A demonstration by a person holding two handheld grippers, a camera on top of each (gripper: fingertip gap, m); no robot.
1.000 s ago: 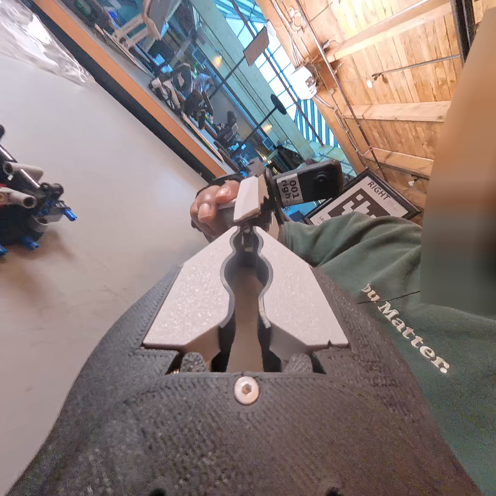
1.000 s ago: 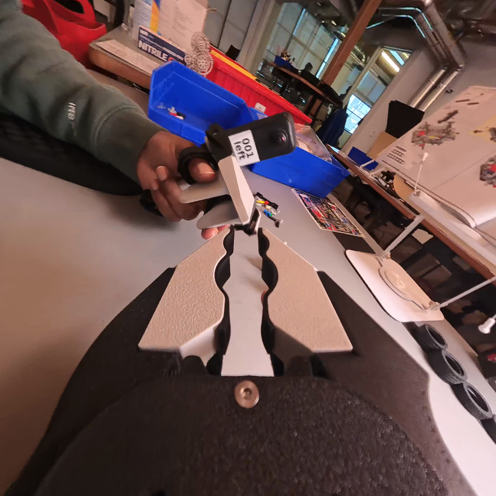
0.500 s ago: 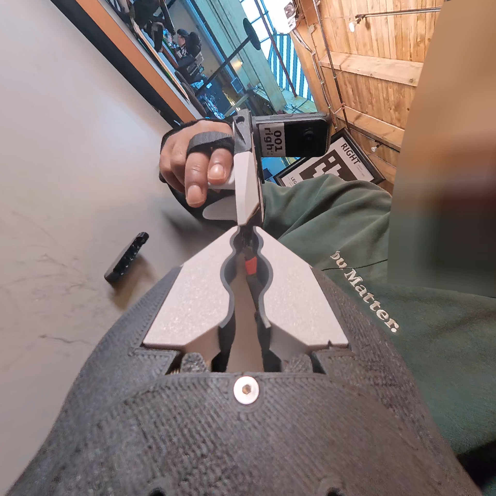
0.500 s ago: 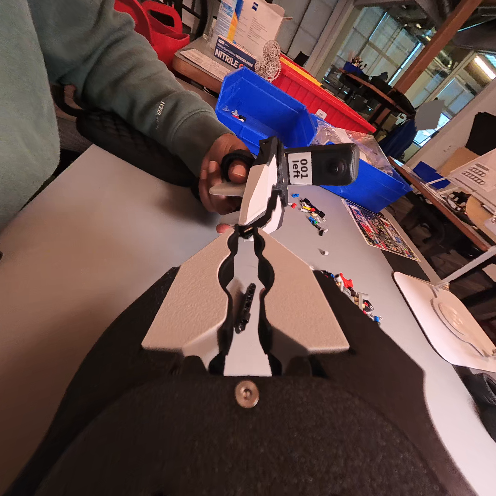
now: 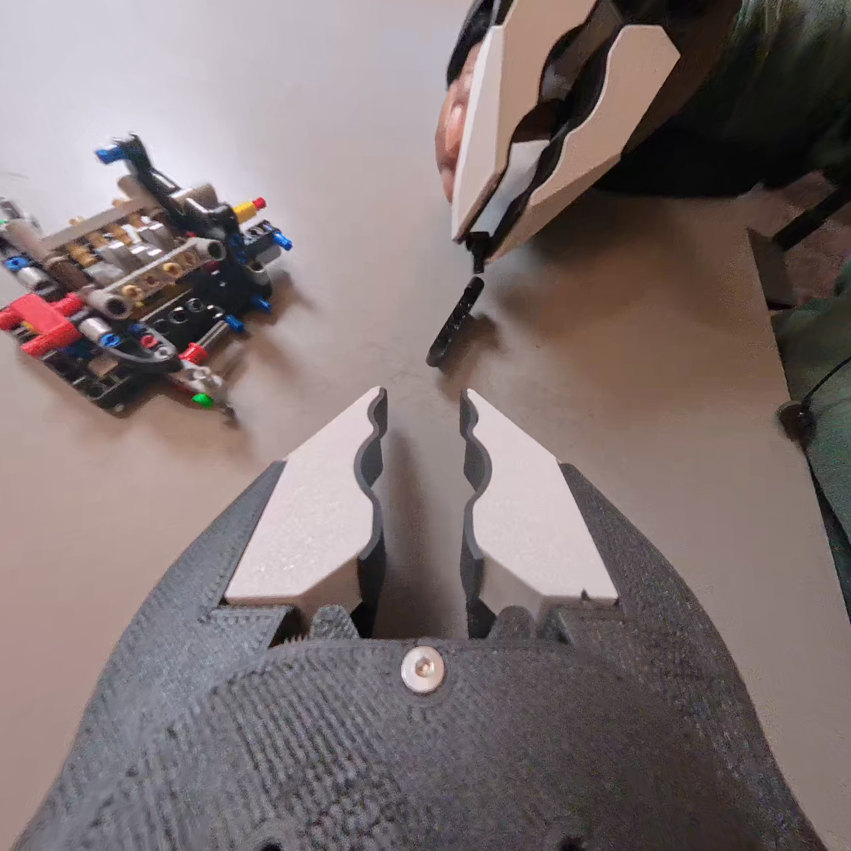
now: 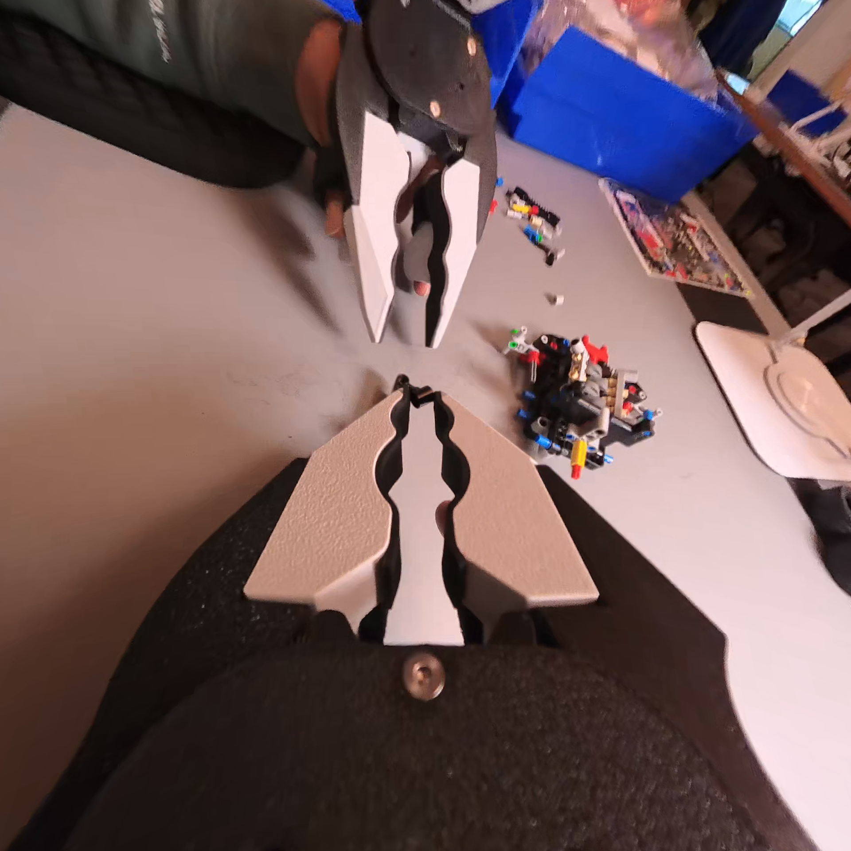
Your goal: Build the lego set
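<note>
Both views bright and evenly lit, warm cast on the tabletop (image 5: 598, 414) in the left wrist view, cooler grey in the right wrist view. Light looks overhead and diffuse: shadows soft, short, pooled just beside the black beam (image 5: 453, 322) and the lego build (image 5: 138, 285). No hard glare, only a mild sheen on the tabletop. Strong fisheye: straight edges bow near the frame borders, near claw housing bulges. Left claw (image 5: 422, 400) sharp close up. Motion blur on the lego build's far left end and on the blue bins (image 6: 621, 106) at the top of the right view. Background beyond the bins smeared, details unreadable.
</note>
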